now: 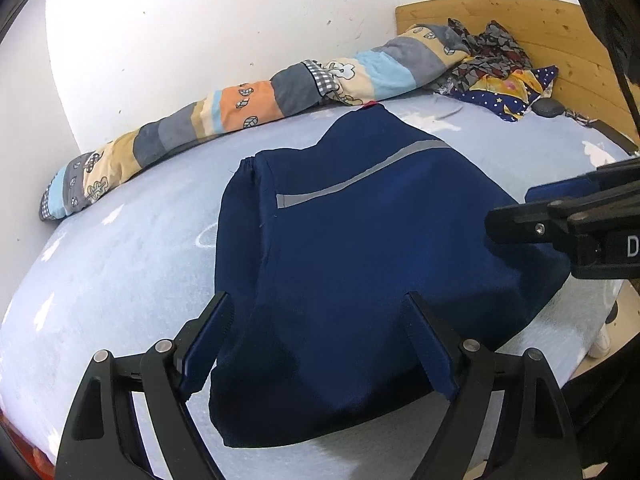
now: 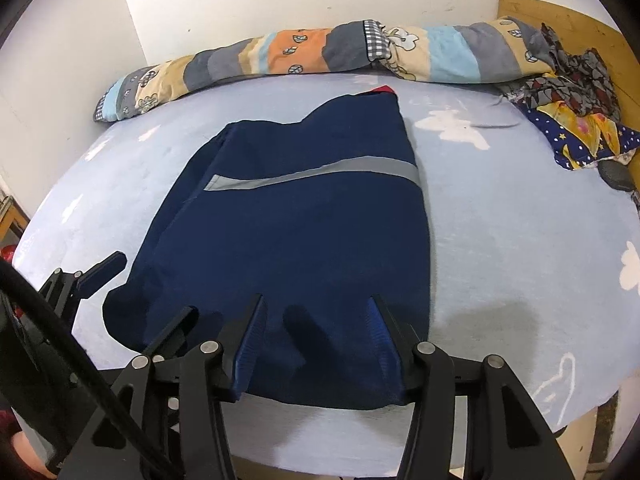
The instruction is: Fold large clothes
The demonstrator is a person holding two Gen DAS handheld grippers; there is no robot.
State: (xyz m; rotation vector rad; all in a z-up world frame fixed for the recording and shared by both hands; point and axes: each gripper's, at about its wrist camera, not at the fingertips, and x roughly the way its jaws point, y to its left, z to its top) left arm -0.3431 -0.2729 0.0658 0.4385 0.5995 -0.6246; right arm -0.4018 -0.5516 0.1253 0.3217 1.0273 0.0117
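We tilt both hand-held grippers, left (image 1: 316, 300) and right (image 2: 318, 300), down over the folded jacket (image 2: 296, 240) on the bed (image 2: 500, 240), jaws open, holding nothing.

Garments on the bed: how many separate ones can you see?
2: a navy jacket laid flat mid-bed, and a patterned bundle crumpled by the headboard; that bundle may hide more.

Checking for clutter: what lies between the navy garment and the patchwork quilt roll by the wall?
Only bare blue bedsheet between the navy garment and the quilt roll; right wrist view shows it clearly.
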